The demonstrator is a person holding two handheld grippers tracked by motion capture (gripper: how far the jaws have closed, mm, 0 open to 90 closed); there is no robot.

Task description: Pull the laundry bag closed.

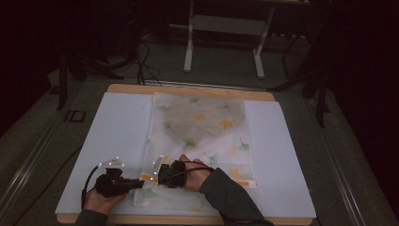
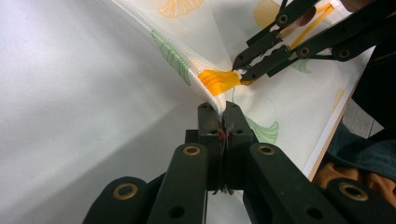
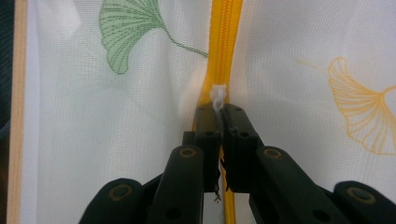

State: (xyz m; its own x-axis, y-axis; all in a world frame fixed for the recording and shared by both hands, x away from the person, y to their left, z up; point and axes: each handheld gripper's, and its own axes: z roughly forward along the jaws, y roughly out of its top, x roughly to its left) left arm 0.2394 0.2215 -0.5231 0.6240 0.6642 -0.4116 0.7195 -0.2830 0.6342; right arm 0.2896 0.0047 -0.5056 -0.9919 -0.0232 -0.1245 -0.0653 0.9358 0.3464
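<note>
A white mesh bag [image 1: 202, 127] printed with green and orange ginkgo leaves lies flat on a white board [image 1: 117, 127]. Its yellow zipper [image 3: 226, 37] runs along the near edge. My left gripper [image 2: 218, 112] is shut on the bag's fabric edge at the near left corner, just beside the orange zipper end [image 2: 217, 79]. My right gripper [image 3: 219, 112] is shut on the small white zipper pull [image 3: 218, 95]. In the high view the left gripper [image 1: 141, 182] and the right gripper [image 1: 157, 175] sit close together, tip facing tip. In the left gripper view the right gripper [image 2: 243, 74] pinches at the zipper end.
The white board rests on a wooden tabletop whose edge [image 1: 188, 220] shows along the near side. Behind the table, a white metal stand [image 1: 223, 42] and dark cables [image 1: 146, 61] sit on the grey floor. The surroundings are dark.
</note>
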